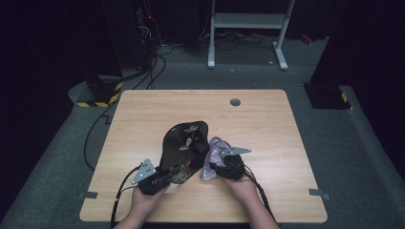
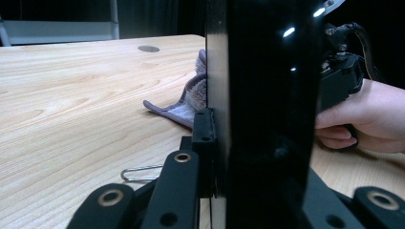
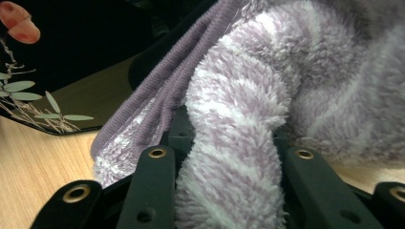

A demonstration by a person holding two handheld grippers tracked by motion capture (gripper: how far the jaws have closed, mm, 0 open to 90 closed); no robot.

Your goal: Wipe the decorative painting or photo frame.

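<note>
**Black tray held on edge, fuzzy cloth pinched beside it**

While the left gripper sits near the front edge of the wooden table, its jaws are pressed onto the near end of a glossy black tray. In the left gripper view the tray stands on its thin edge between the two black jaws, rising straight up out of the grip. From the high view its long axis runs from the left gripper away and slightly rightward toward the middle of the table, with the rounded far end pointing at the far side. A painted sprig with a red tip decorates its face, seen in the right gripper view on the tray.

Just right of the tray, the right gripper pinches a purple-and-white striped fluffy cloth. In the right gripper view a thick roll of the cloth runs up between the jaws, which close on it, and its ribbed hem lies against the tray's lower edge. The cloth rests bunched on the table, touching the tray's right side. A small wire clip lies on the wood near the left gripper, and a round grey grommet sits toward the far edge.
</note>
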